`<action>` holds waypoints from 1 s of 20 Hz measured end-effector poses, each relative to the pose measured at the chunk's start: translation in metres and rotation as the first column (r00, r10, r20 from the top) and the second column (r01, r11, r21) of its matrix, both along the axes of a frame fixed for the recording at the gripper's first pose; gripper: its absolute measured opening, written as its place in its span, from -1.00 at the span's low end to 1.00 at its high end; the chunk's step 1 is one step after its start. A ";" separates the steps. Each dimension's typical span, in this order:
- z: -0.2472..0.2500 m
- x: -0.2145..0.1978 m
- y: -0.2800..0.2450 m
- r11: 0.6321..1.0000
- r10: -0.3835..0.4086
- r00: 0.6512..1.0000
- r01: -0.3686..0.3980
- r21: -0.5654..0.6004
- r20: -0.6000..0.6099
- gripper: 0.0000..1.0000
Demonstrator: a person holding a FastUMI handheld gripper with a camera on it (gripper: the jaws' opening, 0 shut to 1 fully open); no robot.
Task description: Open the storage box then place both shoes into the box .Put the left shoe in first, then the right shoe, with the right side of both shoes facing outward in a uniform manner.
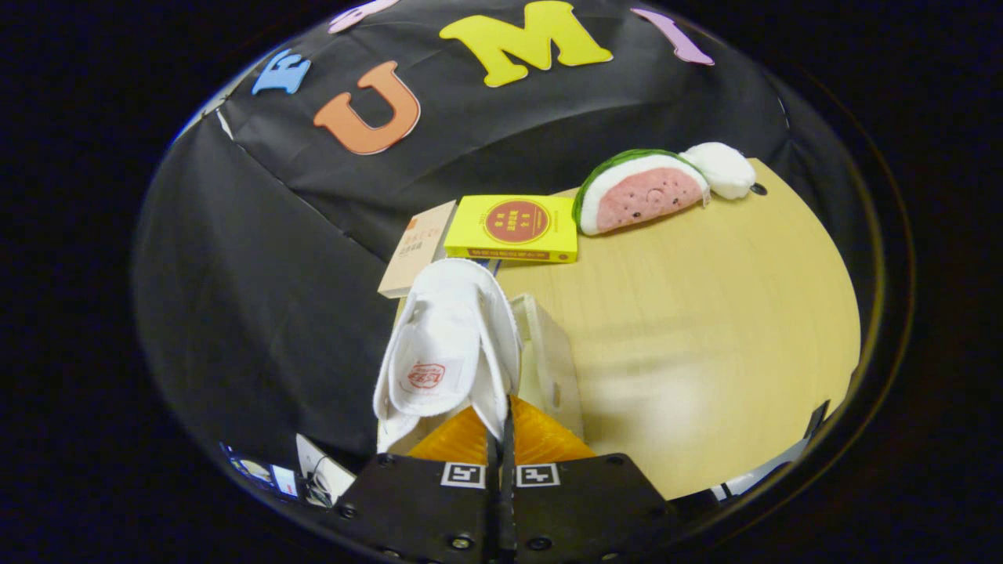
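Over the pale wooden table [705,313] our gripper [501,439] pinches the soft white slipper [447,345] between closed fingers, so we should lower it squarely into the clear box [552,360].

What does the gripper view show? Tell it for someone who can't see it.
The gripper is shut on the edge of a white slipper, held up above a wooden table. Just behind it is a pale box; beyond lie a yellow book, a tan book and a watermelon plush.
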State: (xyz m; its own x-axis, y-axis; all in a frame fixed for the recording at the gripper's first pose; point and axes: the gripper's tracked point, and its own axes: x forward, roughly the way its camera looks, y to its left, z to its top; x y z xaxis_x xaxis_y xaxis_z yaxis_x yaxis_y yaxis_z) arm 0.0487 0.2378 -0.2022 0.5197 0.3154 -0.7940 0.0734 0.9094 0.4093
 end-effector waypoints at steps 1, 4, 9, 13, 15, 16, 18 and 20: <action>-0.006 0.000 0.008 1.000 -0.004 1.000 0.004 -0.011 -0.001 -1.00; -0.028 -0.001 0.019 0.998 -0.031 0.999 0.030 -0.047 -0.013 -1.00; -0.052 0.006 0.017 0.983 -0.055 0.997 0.062 -0.172 0.048 -1.00; -0.064 0.012 0.011 0.974 -0.100 0.993 0.111 -0.198 0.064 -1.00; -0.068 0.015 0.008 0.970 -0.124 0.990 0.136 -0.201 0.072 -1.00; -0.069 0.016 0.006 0.966 -0.132 0.988 0.148 -0.211 0.084 -1.00; -0.073 0.017 0.004 0.960 -0.145 0.985 0.163 -0.229 0.094 -1.00; -0.077 0.014 0.007 0.962 -0.157 0.984 0.171 -0.214 0.080 -1.00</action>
State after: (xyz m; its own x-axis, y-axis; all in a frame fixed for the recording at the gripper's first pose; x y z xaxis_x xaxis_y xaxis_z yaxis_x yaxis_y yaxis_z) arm 0.0626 0.2451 -0.2795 0.6000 0.0438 -0.7988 0.2097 0.9550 0.2099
